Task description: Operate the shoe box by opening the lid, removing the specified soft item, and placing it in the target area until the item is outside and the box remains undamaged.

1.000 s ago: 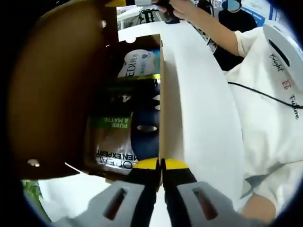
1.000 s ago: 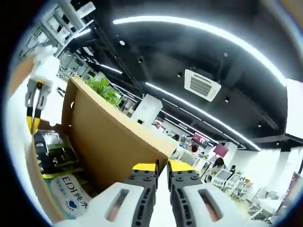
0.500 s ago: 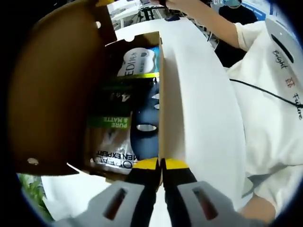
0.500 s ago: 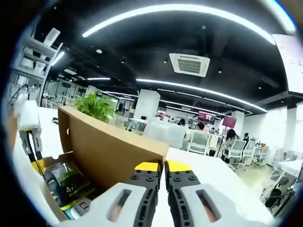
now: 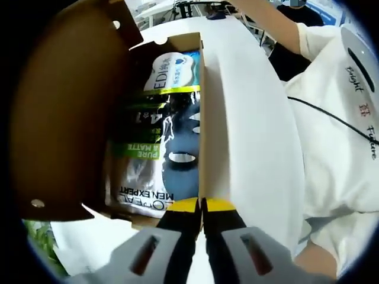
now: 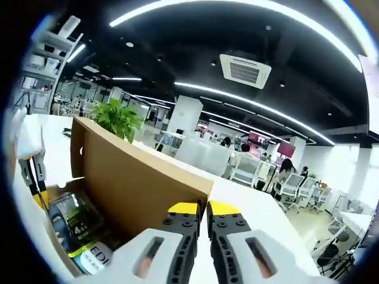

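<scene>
**Box open, both grippers pinching its edges, soft packs still inside**

Left gripper view, near: the left gripper (image 5: 202,205), grey plastic body with yellow-capped black tips, has its jaws pressed together on the thin cardboard edge of the box (image 5: 202,118) wall. That wall runs straight away from the tips; its outer face is smooth and white, its cut edge raw brown.

Just beyond the tips, inside the box: a glossy foil pouch (image 5: 155,160), flat and crinkled, silver-grey and dark blue with a green band and white print. It lies along the floor of the box. Past it, at the far end, a soft white pack (image 5: 169,68) with blue lettering, rounded and puffy, separated from the pouch by a yellow-green strip. Both items are still in the box.

To the left, the lid (image 5: 59,112) stands swung up, matte brown corrugated board with small round holes near its corners.

Right side: a person's white shirt (image 5: 337,136) with printed lettering, a thin black cable across it.

Right gripper view: the right gripper (image 6: 202,208), same build, is closed tight at the top edge of the raised lid (image 6: 139,177). Below left, the pouch (image 6: 77,222) and white pack (image 6: 98,257) sit in the box. The other gripper (image 6: 32,171) shows at the far left. Beyond: a leafy green plant (image 6: 118,118), white desks, chairs, strip lights on a dark ceiling.
</scene>
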`<act>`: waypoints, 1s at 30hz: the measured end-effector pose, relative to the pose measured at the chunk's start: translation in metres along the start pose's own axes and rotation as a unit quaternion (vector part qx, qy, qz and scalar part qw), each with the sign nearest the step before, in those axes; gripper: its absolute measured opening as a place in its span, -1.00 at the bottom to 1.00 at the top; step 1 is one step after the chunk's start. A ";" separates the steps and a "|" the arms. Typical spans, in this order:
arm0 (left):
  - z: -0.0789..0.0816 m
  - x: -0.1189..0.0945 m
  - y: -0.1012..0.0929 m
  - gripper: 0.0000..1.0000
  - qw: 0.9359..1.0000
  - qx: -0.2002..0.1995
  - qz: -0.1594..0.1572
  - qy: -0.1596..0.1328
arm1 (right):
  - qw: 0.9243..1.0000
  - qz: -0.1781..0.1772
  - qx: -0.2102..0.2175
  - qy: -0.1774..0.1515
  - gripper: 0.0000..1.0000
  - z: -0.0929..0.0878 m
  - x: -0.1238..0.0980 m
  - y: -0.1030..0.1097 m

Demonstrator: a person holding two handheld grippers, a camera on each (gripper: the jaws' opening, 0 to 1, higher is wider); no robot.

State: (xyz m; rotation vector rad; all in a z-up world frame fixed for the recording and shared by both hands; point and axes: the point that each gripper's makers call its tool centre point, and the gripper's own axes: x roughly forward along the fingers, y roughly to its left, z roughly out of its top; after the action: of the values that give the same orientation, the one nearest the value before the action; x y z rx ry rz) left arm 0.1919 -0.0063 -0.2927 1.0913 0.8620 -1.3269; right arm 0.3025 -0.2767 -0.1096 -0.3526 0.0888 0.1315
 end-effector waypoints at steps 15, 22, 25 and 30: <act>-0.002 0.003 -0.001 -0.97 1.000 0.000 -0.005 0.028 | 0.999 0.038 0.025 0.012 -0.95 -0.001 0.012 -0.001; -0.002 0.003 -0.001 -0.97 1.000 0.009 -0.002 0.028 | 0.996 0.031 -0.049 0.068 -0.95 -0.002 0.027 -0.003; -0.002 0.003 -0.001 -0.97 1.000 0.010 -0.001 0.026 | 0.995 0.040 -0.040 0.086 -0.95 -0.003 0.033 -0.005; -0.002 0.003 -0.001 -0.97 1.000 0.007 0.002 0.024 | 0.993 0.056 -0.028 0.099 -0.96 -0.005 0.038 -0.007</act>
State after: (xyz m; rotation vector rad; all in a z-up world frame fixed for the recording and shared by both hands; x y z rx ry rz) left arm 0.1912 -0.0050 -0.2964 1.1394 0.8861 -1.3103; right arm 0.3411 -0.2804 -0.1161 -0.4154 0.3008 0.2094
